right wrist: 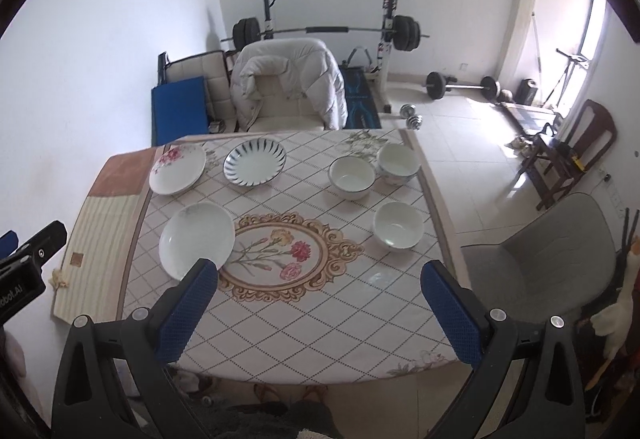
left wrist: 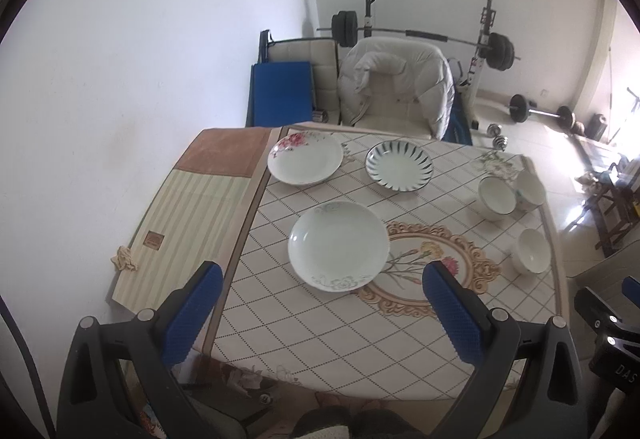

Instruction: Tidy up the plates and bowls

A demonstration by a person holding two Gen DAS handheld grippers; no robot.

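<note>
Pink-flowered plate (left wrist: 305, 159); blue-striped plate (left wrist: 399, 167); white bowls (right wrist: 398, 225); lattice-print tablecloth (right wrist: 320, 327).

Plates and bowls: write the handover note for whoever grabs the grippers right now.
Left gripper: open, empty, held above the near table edge.
Right gripper: open, empty, same height.
Three plates on the left half: pale plate nearest, pink-flower plate and blue-striped plate at the far edge.
Three bowls on the right: near bowl, and two far bowls side by side.
Done: nothing stacked.
Left: gather plates, gather bowls.
</note>
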